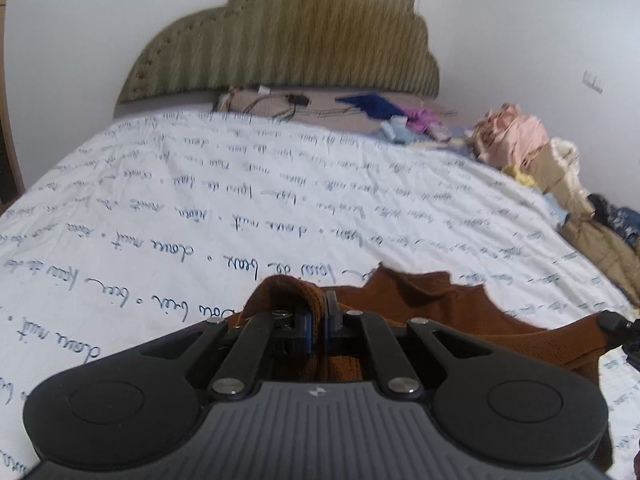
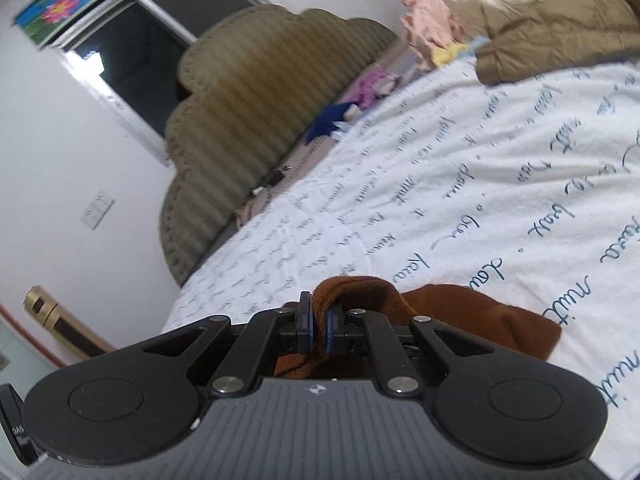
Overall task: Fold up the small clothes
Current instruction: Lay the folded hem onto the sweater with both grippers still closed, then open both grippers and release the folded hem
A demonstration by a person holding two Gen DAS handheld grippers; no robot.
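Observation:
A small rust-brown knit garment (image 1: pixel 440 300) lies on the white bedspread with blue script (image 1: pixel 240 200), near the front. My left gripper (image 1: pixel 319 320) is shut on a bunched edge of the brown garment, which humps over the fingertips. In the right wrist view my right gripper (image 2: pixel 319 326) is shut on another edge of the same brown garment (image 2: pixel 480 320), with cloth pinched between the blue pads. The right gripper's tip shows at the right edge of the left wrist view (image 1: pixel 618 326), at the garment's far corner.
A padded olive headboard (image 1: pixel 288 36) stands at the bed's far end. Loose clothes lie near it: a blue piece (image 1: pixel 372 104), purple ones (image 1: pixel 424 120). A pile of pink, cream and tan clothes (image 1: pixel 532 152) sits along the right edge of the bed.

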